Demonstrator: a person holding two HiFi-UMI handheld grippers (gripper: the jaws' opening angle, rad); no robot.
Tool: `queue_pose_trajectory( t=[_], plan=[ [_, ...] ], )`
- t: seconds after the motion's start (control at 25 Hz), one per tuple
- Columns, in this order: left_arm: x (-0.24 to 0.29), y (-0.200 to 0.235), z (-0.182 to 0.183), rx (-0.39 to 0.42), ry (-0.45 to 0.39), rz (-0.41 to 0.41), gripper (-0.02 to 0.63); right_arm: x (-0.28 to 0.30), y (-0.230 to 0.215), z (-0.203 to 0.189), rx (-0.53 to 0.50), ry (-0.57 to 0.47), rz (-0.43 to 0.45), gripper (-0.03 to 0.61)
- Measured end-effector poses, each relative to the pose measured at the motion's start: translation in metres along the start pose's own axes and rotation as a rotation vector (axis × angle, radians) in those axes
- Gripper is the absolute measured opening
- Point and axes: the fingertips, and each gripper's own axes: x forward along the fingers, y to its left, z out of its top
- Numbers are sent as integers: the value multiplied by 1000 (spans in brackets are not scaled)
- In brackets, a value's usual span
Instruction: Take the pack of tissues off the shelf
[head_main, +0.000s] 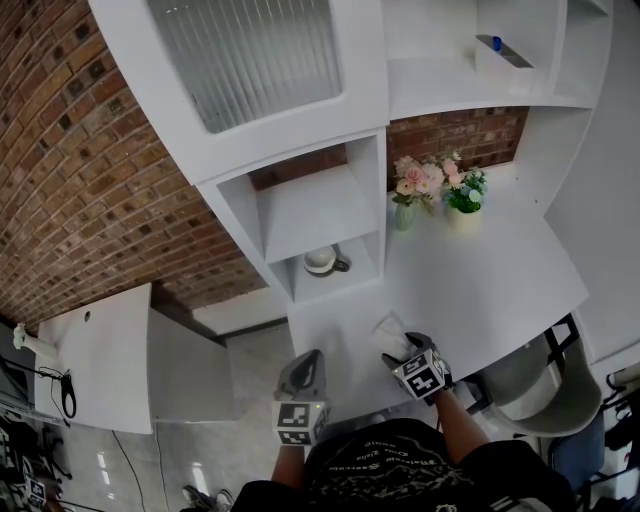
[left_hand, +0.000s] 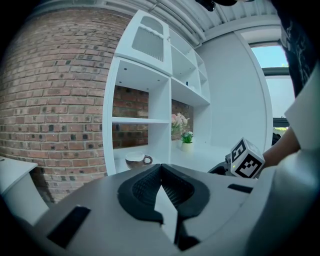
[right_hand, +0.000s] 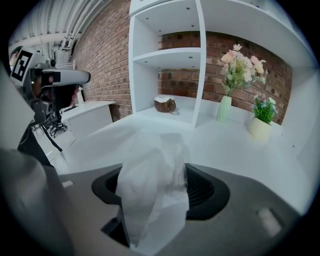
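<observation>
While the left gripper (left_hand: 161, 169) hung empty, its fingers (left_hand: 145, 192) together, the right gripper (head_main: 408, 350) held the soft white plastic-wrapped pack of tissues (right_hand: 152, 190) clamped between its fingers, apparently already off the white shelf (head_main: 320, 215), above the surface (head_main: 480, 280).

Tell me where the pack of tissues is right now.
Head view, low and right of centre: the pack of tissues is clamped in the right gripper over the near edge of the counter, in front of the cubby holding the cup.
</observation>
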Motion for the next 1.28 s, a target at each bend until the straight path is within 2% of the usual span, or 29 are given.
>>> queue_pose_trajectory(
  t=[0.16, 0.32, 0.6, 0.8, 1.08, 1.28],
  plan=[
    [2, -2, 3, -6, -2, -3, 8, 3, 1, -3, -14, 23, 12, 324],
    [2, -7, 3, 0, -2, -17, 8, 2, 2, -6, 46, 39, 15, 401],
    [0, -7, 6, -18, -16, -15, 8, -14, -1, 16, 162, -109, 39, 482],
    [-3, -8, 5, -21, -19, -14, 8, -34, -5, 32, 149, -156, 36, 502],
    [-9, -4, 0, -30, -20, 3, 8, -72, -15, 62, 62, -221, -19, 505],
    [-14, -3, 2, -27, -35, 7, 8, -99, -21, 82, 35, -292, -55, 505]
  ],
)
